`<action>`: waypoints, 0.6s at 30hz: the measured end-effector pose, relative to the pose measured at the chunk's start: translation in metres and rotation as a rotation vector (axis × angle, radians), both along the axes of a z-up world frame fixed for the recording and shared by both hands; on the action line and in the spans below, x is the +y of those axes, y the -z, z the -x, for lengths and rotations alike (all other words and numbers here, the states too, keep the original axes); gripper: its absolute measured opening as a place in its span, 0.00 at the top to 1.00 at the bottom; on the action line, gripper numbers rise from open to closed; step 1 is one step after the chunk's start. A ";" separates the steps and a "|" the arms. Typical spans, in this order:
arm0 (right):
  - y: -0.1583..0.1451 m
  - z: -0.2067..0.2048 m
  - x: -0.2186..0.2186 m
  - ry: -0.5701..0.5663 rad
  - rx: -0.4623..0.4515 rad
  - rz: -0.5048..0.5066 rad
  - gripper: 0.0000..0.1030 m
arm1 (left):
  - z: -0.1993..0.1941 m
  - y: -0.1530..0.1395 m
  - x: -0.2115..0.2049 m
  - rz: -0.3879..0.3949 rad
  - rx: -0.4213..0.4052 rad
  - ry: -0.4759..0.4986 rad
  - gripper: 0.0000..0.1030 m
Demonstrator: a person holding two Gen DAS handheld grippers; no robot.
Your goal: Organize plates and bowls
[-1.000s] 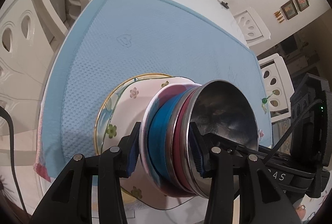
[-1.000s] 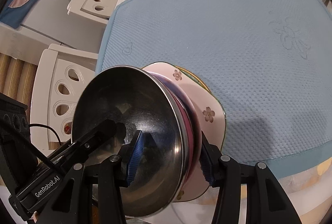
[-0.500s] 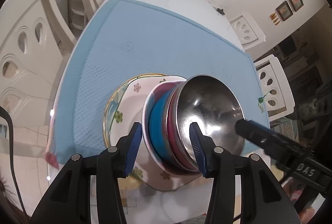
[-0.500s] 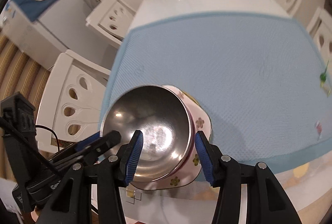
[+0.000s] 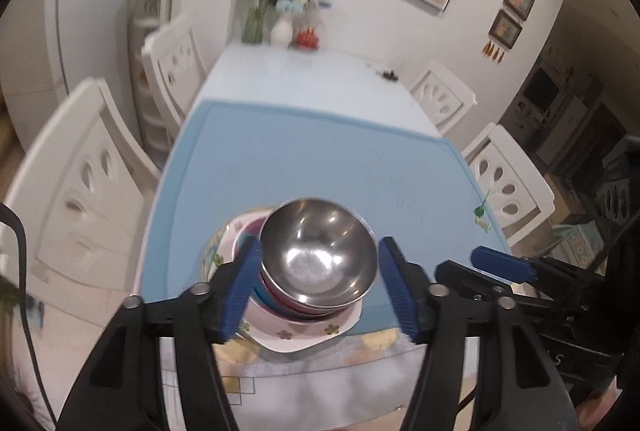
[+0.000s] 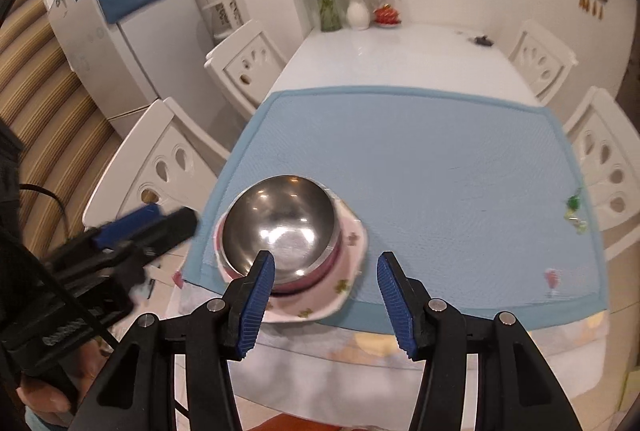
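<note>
My left gripper (image 5: 320, 289): jaws spread, empty, framing stack at near-left edge of blue mat (image 5: 320, 159). Steel bowl (image 5: 318, 251) shiny, topmost; pink and blue bowls under it mostly hidden; floral plate (image 5: 296, 335) beneath. My right gripper (image 6: 326, 305): jaws spread, empty. Far vases blurred.

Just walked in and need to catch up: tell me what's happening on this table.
A person is tidying dishes with two handheld grippers. A steel bowl sits nested on top of colored bowls, all on a flowered plate at the near edge of the blue mat. Both the left gripper and right gripper are open and hold nothing, so the stack stands free.
</note>
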State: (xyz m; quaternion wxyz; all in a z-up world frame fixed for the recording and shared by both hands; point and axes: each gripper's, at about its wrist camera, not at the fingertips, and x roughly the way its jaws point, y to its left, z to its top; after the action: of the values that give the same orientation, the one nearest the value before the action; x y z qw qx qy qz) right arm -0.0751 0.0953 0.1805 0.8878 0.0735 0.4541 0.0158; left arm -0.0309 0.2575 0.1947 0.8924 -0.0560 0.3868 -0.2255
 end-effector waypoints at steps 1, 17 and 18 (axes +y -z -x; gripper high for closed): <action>-0.005 0.006 -0.003 0.004 -0.008 0.011 0.50 | 0.008 -0.011 0.003 0.003 -0.034 -0.013 0.41; -0.066 0.094 0.032 0.116 -0.181 0.100 0.06 | 0.111 -0.079 0.034 -0.023 -0.221 -0.206 0.28; -0.065 0.095 0.033 0.133 -0.168 0.100 0.06 | 0.112 -0.080 0.035 -0.030 -0.228 -0.198 0.28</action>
State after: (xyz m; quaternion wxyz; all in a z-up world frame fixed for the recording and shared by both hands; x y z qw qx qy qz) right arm -0.1705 0.1282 0.2459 0.9244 0.0577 0.3723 -0.0598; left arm -0.1433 0.2930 0.2745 0.9492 -0.0545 0.2788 -0.1352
